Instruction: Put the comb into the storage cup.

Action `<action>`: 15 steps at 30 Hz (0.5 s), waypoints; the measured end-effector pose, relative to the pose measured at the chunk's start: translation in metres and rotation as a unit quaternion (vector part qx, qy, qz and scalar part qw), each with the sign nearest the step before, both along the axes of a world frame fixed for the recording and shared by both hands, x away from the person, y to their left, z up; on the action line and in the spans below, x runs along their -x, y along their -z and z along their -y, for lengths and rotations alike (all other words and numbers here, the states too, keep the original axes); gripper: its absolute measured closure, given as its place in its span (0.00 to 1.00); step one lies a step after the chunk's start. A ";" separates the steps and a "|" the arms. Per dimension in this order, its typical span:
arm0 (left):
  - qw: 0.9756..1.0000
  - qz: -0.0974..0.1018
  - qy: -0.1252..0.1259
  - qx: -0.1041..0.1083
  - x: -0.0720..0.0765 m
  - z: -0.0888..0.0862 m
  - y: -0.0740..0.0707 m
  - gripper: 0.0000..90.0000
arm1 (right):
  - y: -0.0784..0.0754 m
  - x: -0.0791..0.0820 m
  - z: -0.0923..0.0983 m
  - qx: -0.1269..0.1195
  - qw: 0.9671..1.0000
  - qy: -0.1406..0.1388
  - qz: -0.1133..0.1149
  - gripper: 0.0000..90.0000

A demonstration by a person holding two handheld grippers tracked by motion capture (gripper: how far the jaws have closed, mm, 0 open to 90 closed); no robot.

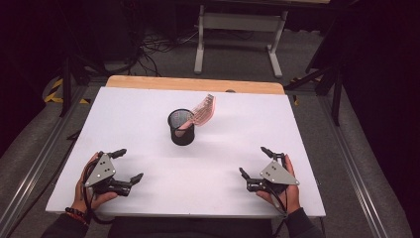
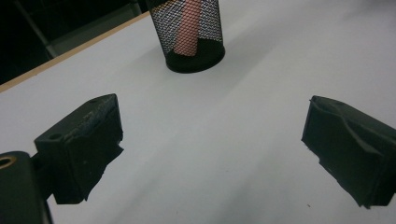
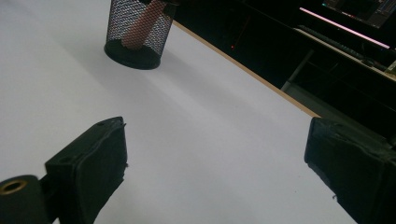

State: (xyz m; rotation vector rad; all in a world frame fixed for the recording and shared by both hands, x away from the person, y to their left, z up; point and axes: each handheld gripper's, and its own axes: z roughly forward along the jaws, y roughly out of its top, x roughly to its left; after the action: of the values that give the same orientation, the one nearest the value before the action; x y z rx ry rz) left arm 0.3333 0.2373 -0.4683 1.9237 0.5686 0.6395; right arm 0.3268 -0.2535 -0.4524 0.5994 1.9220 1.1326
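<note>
A black mesh cup (image 1: pixel 181 127) stands upright near the middle of the white table (image 1: pixel 148 104). A pink comb-like object (image 1: pixel 203 111) leans out of the cup toward the right, its handle down inside the mesh (image 2: pixel 187 32) (image 3: pixel 140 25). My left gripper (image 1: pixel 127 164) rests at the table's front left, held by a hand, jaws wide open and empty. At the front right my right gripper (image 1: pixel 253 161) also stands open with nothing between its jaws. Both point toward the cup (image 2: pixel 192 35) (image 3: pixel 136 35), well short of it.
A wooden strip (image 1: pixel 195 84) runs along the table's far edge. Beyond it stand a white table frame (image 1: pixel 237 34) and cables on the floor. Metal rails (image 1: pixel 29 173) flank the table. A monitor and keyboard (image 3: pixel 355 28) glow in the dark past the table's edge.
</note>
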 end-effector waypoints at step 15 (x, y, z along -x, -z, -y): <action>1.000 0.001 -0.006 0.000 -0.002 0.001 -0.001 0.06 | 0.001 -0.002 -0.001 -0.006 1.000 0.000 -0.007 0.07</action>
State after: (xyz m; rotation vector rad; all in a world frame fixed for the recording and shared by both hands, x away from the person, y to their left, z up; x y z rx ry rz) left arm 0.3354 0.2366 -0.4677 1.9211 0.5786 0.6483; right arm 0.3292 -0.2525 -0.4539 0.6161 1.9291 1.1426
